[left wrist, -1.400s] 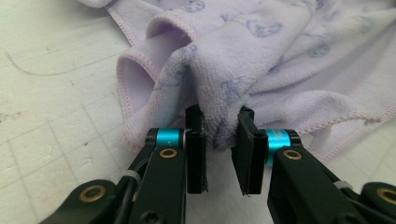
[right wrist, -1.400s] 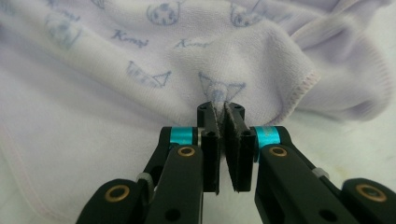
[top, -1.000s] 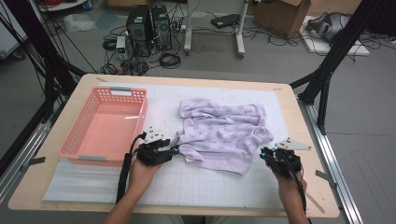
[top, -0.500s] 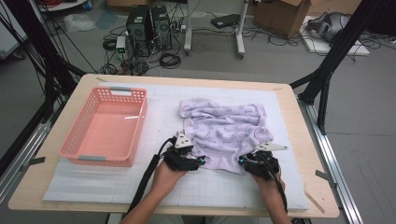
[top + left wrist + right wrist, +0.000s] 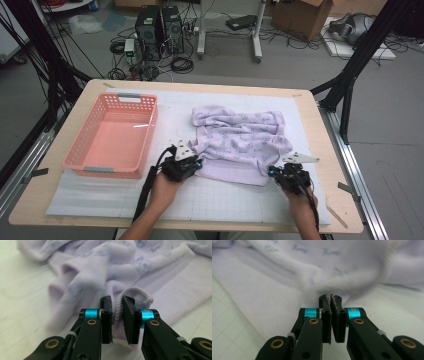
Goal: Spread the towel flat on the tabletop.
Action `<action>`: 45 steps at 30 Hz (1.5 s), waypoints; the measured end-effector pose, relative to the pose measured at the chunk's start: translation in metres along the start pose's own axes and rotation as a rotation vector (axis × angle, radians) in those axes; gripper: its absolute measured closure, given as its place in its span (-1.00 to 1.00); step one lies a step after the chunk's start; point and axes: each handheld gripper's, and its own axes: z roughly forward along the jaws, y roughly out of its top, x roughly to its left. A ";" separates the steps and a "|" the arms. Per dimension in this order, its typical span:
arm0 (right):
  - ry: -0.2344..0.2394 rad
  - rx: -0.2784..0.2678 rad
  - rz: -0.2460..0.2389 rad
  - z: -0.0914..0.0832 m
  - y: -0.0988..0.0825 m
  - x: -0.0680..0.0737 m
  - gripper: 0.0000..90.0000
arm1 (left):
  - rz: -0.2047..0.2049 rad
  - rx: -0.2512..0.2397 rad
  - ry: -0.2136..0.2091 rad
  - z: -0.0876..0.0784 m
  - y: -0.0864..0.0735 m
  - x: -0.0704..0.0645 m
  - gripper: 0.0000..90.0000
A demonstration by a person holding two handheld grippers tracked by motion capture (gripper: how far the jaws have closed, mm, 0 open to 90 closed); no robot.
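While the left gripper (image 5: 117, 305) pinches a ribbed hem of the crumpled lilac printed cloth (image 5: 239, 141), its jaws stand narrowly apart. At four o'clock, the right gripper (image 5: 330, 298) is clamped tight on a fold.

Overhead; claw cameras close (shared towel (image 5: 240, 142)).

My arms leave the high view's bottom edge. The towel (image 5: 155, 282) blurs at its left folds, and my left gripper (image 5: 117, 315) hides the hem it pinches.
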 end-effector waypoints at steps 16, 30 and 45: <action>-0.067 -0.096 0.115 -0.047 -0.006 -0.020 0.59 | -0.101 -0.085 -0.019 -0.035 -0.028 0.025 0.14; -0.042 0.025 0.024 0.011 -0.002 -0.017 0.84 | -0.041 0.036 -0.030 0.019 -0.002 0.026 0.66; -0.217 -0.062 -0.005 0.011 0.023 -0.018 0.51 | -0.069 -0.023 0.090 0.018 0.019 0.036 0.22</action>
